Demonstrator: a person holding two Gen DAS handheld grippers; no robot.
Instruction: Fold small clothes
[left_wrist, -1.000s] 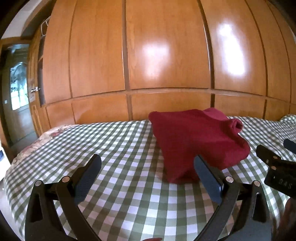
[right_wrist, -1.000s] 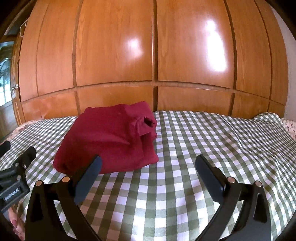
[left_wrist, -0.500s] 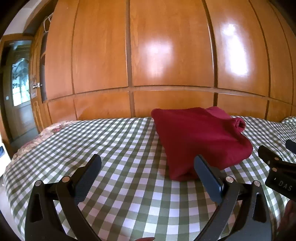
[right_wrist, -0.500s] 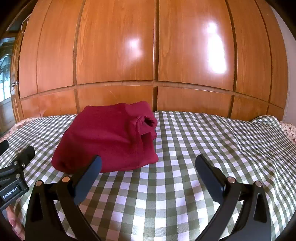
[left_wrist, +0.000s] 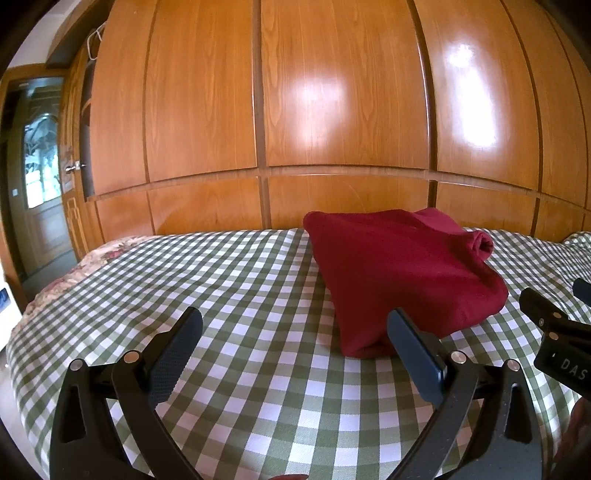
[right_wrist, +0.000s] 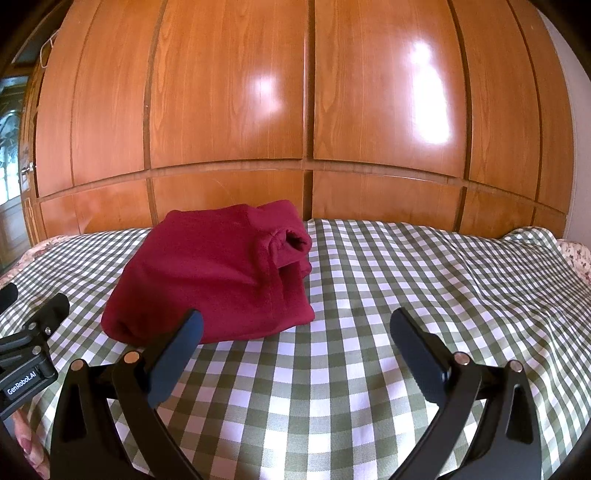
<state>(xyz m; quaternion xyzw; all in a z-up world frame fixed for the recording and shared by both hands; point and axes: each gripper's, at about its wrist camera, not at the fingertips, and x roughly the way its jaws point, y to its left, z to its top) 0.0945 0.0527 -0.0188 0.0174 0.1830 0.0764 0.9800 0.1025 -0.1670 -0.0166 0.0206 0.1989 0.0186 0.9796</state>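
Note:
A dark red fleece garment (left_wrist: 399, 273) (right_wrist: 218, 273) lies folded in a compact bundle on the green-and-white checked bedspread (left_wrist: 236, 295) (right_wrist: 406, 280), its rolled sleeve cuff (right_wrist: 295, 240) poking out on the right side. My left gripper (left_wrist: 295, 332) hovers open in front of the bundle's near left corner, nothing between its fingers. My right gripper (right_wrist: 295, 332) is open too, empty, in front of the bundle's near right corner. Each gripper shows at the edge of the other's view: the right one (left_wrist: 554, 328), the left one (right_wrist: 33, 336).
A glossy wooden wardrobe wall (left_wrist: 332, 110) runs right behind the bed. A doorway (left_wrist: 40, 177) opens at the far left. A floral sheet (left_wrist: 103, 254) shows at the bed's left edge and at the right edge (right_wrist: 576, 258). Bare bedspread stretches to the right of the bundle.
Both views have tilted up and pulled back slightly, so the garment sits a little farther away. The bundle itself has not moved and both grippers stay open.

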